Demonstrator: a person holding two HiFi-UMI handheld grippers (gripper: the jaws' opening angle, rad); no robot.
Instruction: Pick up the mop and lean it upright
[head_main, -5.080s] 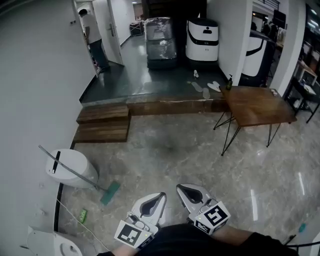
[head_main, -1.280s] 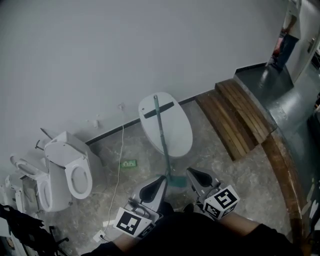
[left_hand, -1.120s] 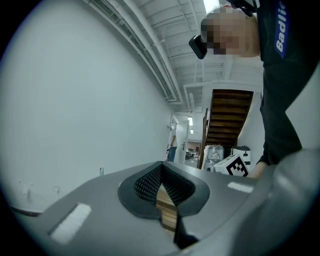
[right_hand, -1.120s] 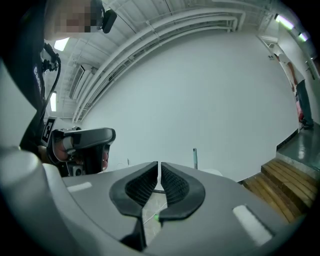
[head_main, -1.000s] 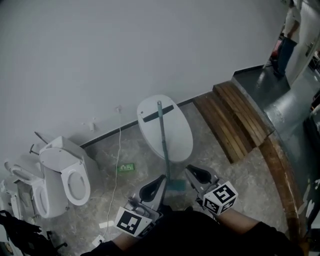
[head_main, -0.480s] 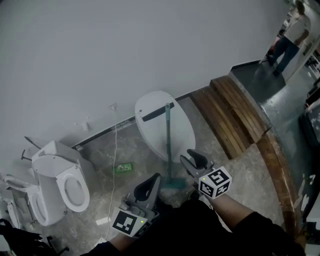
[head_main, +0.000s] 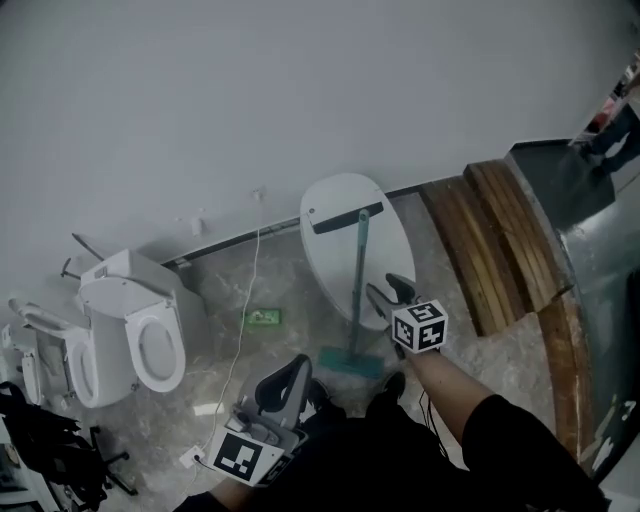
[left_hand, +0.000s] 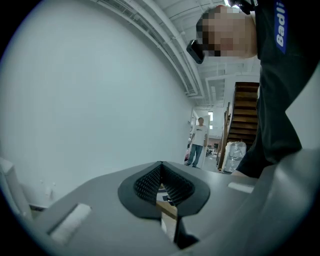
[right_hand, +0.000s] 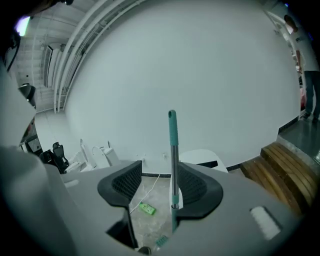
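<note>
The mop's teal and silver handle (head_main: 357, 270) stands steeply, its top resting on a white rounded unit (head_main: 330, 240) by the wall. Its teal head (head_main: 350, 362) lies on the stone floor. My right gripper (head_main: 386, 290) is at the handle's right side, about mid-height. In the right gripper view the handle (right_hand: 173, 155) stands between the jaws of that gripper (right_hand: 159, 175), close to the right pad; the jaws have just been opening and stand wide. My left gripper (head_main: 290, 375) hangs low near my body, away from the mop. In its own view my left gripper (left_hand: 161, 170) has its pads together on nothing.
A white toilet (head_main: 140, 330) stands at the left, with black gear (head_main: 40, 440) beyond it. A green packet (head_main: 262, 317) and a white cable (head_main: 240, 330) lie on the floor. Wooden steps (head_main: 500, 250) rise at the right. A person (left_hand: 198, 140) stands far off.
My right gripper has reached forward and down to the mop handle and opened around it. The left gripper has drawn back toward my body. The mop still leans on the white unit.
</note>
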